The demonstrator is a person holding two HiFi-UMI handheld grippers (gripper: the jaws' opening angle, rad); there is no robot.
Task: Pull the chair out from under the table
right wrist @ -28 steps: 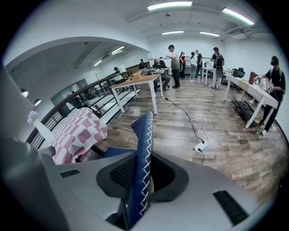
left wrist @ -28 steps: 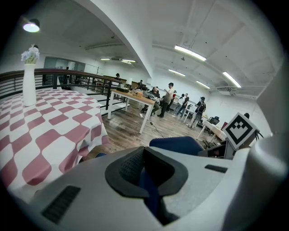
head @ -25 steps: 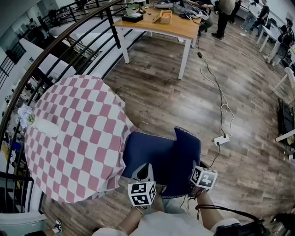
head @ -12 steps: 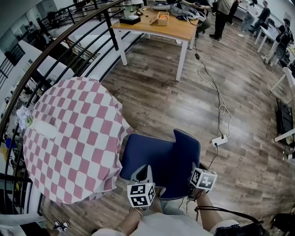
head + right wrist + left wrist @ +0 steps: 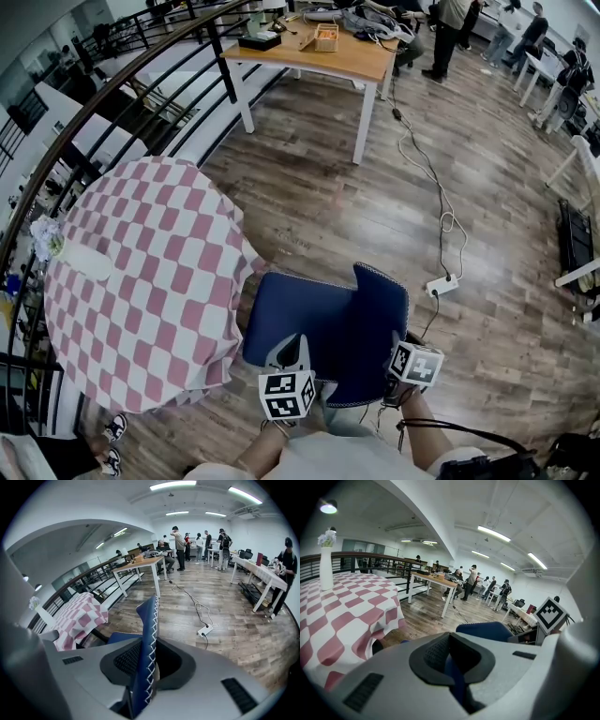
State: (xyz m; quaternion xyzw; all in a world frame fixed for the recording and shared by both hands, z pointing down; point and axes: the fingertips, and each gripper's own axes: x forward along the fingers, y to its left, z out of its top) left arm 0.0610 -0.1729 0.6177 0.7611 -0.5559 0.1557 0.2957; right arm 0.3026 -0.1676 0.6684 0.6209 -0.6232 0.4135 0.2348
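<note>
Head view looks steeply down; both gripper views face forward, sharing the chair point(image 5: 309, 319).

Wood-plank floor point(image 5: 319, 187). Dark metal railing point(image 5: 141, 64) along left side. Wooden worktop point(image 5: 347, 52) on white legs at far end. White power strip point(image 5: 441, 285) and cable point(image 5: 412, 141) on floor. Ceiling strip lights point(image 5: 173, 485) lit.

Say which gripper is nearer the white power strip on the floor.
Right. The right gripper grips the chair on the side toward the power strip; the left gripper grips it farther away, nearer the checkered table.
</note>
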